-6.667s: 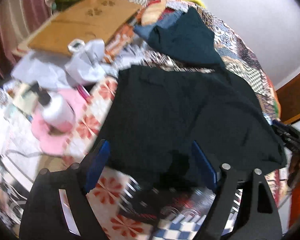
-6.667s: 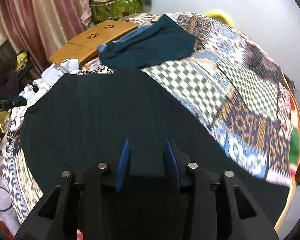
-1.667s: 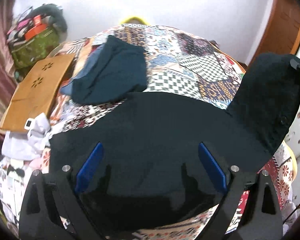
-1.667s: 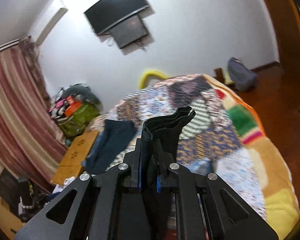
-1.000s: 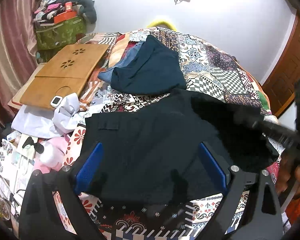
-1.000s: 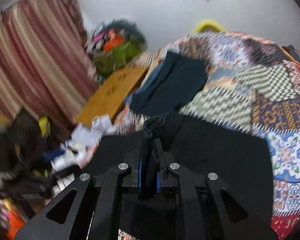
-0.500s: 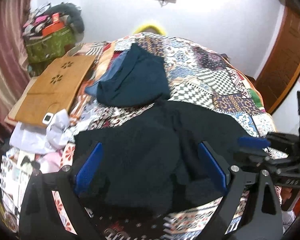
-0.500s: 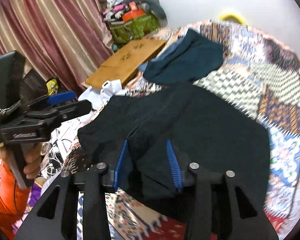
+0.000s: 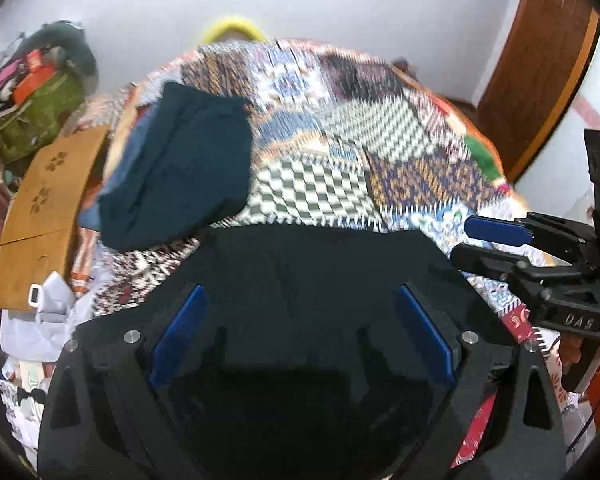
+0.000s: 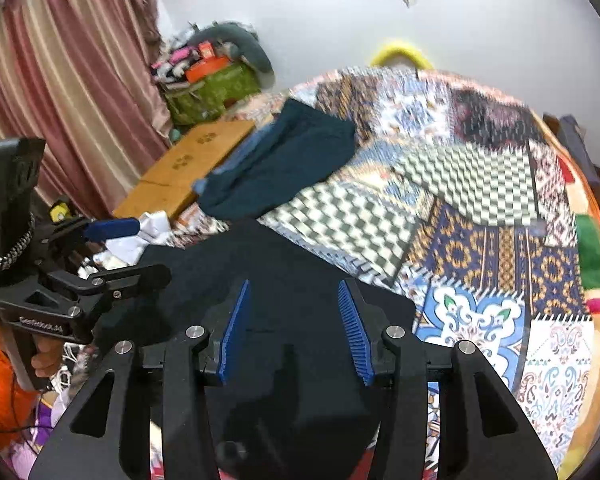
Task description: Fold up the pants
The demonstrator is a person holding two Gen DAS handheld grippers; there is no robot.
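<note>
The black pants (image 9: 300, 272) lie folded in a flat block on the patchwork bed cover (image 9: 364, 128), near its front edge; they also show in the right wrist view (image 10: 284, 264). My left gripper (image 9: 300, 300) is open and empty, hovering just above the pants with its blue pads wide apart. My right gripper (image 10: 292, 292) is open and empty above the pants' right part. The right gripper shows in the left wrist view (image 9: 488, 240) at the right edge of the pants. The left gripper shows in the right wrist view (image 10: 128, 248) at the pants' left edge.
A folded dark teal garment (image 9: 180, 168) lies further back on the bed. A wooden lap board (image 9: 40, 200) and white cloth (image 9: 48, 312) sit left of the bed. A green bag (image 10: 212, 88) stands by the curtain (image 10: 60, 80). A wooden door (image 9: 540, 80) is at right.
My right gripper has let go of the pants fold and opened wider. The bunched pants now lie flatter. Both cameras have moved closer over the pants.
</note>
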